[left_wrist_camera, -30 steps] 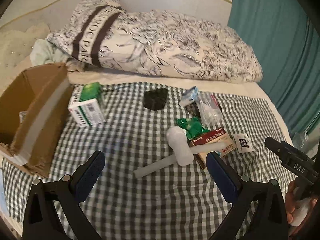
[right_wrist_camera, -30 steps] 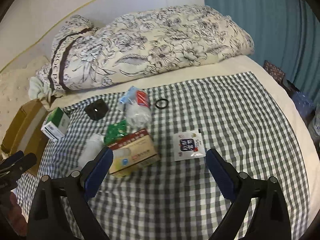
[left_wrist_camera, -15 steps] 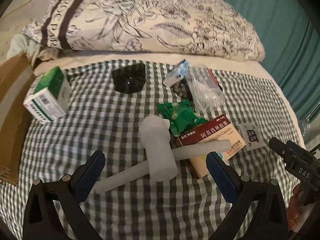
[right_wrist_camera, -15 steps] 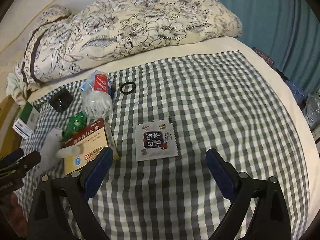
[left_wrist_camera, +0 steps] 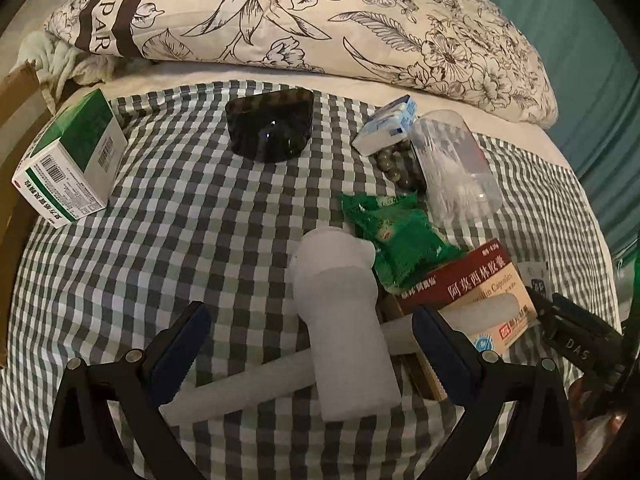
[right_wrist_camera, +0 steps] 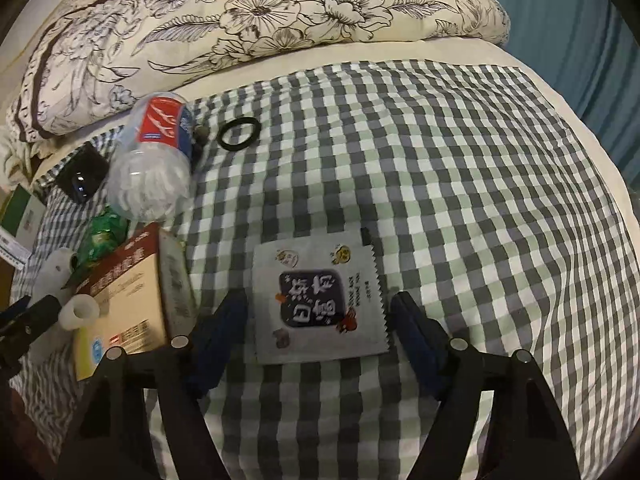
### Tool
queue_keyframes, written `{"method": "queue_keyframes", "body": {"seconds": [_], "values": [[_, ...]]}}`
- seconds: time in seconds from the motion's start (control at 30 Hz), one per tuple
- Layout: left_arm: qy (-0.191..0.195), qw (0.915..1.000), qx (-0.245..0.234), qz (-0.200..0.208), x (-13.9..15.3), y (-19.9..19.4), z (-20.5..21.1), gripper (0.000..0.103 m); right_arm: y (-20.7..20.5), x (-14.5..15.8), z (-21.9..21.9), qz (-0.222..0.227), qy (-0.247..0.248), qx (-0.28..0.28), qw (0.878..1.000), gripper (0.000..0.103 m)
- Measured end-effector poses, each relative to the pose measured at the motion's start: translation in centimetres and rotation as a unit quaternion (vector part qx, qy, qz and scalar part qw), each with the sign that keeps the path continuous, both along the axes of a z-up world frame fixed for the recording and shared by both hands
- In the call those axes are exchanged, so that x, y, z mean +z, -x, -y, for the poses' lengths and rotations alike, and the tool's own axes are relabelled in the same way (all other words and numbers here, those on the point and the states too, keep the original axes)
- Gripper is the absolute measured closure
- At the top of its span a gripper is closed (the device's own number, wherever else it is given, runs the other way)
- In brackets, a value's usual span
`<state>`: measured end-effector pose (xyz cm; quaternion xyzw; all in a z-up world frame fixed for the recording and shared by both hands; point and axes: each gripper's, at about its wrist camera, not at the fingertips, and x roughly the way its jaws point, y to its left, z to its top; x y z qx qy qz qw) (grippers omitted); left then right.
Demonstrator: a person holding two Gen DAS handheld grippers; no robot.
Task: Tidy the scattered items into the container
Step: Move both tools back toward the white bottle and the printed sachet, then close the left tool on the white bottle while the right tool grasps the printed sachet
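- Right hand-held gripper [right_wrist_camera: 318,320]: jaws closing; flat grey sachet [right_wrist_camera: 320,300] lies between the blue pads on the checked cloth [right_wrist_camera: 460,168]; pads stand just beside its edges, not pressing that I can see
- Left hand-held gripper [left_wrist_camera: 306,340]: jaws wide apart; white foam mallet-shaped piece [left_wrist_camera: 344,320] lies between them, head toward the camera, handle crossing behind; pads clear of it
- Red-and-cream medicine box [left_wrist_camera: 476,292] lies just right of the foam head, its near end under the foam handle; green foil packet [left_wrist_camera: 400,240] touches its far edge
- Clear plastic tub of cotton swabs [left_wrist_camera: 456,164] on its side beyond the packet; small blue-and-white box [left_wrist_camera: 386,124] and dark beads [left_wrist_camera: 396,164] against it
- Black glossy case [left_wrist_camera: 272,128] alone mid-cloth; green-and-white carton [left_wrist_camera: 76,160] at far left, near the cardboard box [left_wrist_camera: 16,120] at the cloth's edge; only a strip of that box shows
- Black ring [right_wrist_camera: 239,132] lies flat just right of the swab tub
- Floral duvet [left_wrist_camera: 320,16] heaped along the head of the bed
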<state>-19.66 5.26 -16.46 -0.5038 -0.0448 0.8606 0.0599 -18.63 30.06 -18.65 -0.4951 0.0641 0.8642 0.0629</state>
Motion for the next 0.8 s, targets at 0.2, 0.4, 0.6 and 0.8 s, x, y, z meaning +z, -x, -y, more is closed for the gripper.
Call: {"method": "queue_keyframes", "body": {"seconds": [0.2, 0.4, 0.6, 0.8], "values": [[0.001, 1.0, -0.001, 0.005, -0.6, 0.8, 0.0, 0.0, 0.4, -0.3, 0.2, -0.001, -0.024, -0.002, 1.0, 0.039], [-0.031, 0.9993, 0.004, 0.02, -0.7, 0.8, 1.7, 0.001, 0.4, -0.3, 0.0, -0.001, -0.027, -0.005, 1.0, 0.044], [-0.034, 0.9972, -0.008, 0.065, -2.5, 1.5, 2.1, 0.001, 0.5, -0.4, 0.6, 0.002, -0.044, -0.004, 0.999, 0.044], [-0.019, 0.9989, -0.009, 0.041, -2.2, 2.0, 1.3, 0.017, 0.9, -0.3, 0.6, 0.0, -0.041, -0.007, 0.999, 0.048]]}}
